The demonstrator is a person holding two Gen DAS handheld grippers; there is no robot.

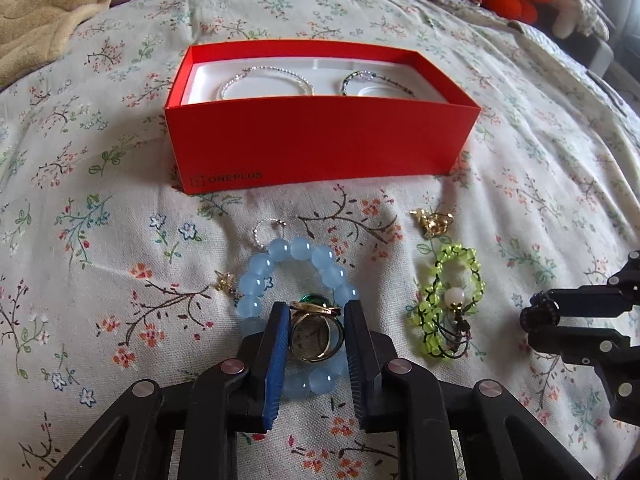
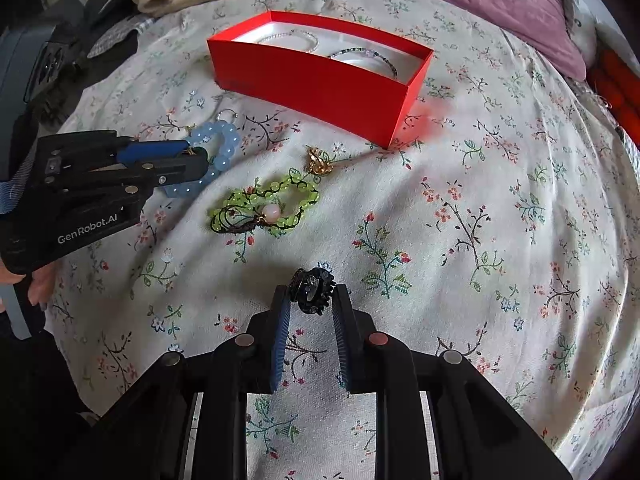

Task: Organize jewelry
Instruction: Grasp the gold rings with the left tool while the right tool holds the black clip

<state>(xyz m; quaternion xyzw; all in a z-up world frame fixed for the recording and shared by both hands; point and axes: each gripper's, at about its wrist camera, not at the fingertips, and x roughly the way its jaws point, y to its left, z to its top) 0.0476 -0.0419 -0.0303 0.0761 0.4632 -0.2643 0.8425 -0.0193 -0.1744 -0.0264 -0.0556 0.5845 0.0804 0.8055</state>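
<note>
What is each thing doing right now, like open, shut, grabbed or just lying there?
Red box: open, no lid, two bracelets inside.
Left claw: shut on gold ring.
Right claw: shut on black ring.
Blue bead bracelet: lying loose on bedspread.
Green bead bracelet: lying loose, untouched.

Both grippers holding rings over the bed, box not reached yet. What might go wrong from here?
1. The left gripper pinches a gold ring inside the blue bead bracelet; lifting might snag and drag the bracelet.
2. The right gripper holds the black ring only at its fingertips; it may slip onto the floral sheet.
3. The red box sits on soft bedding; a bump may tip it.
</note>
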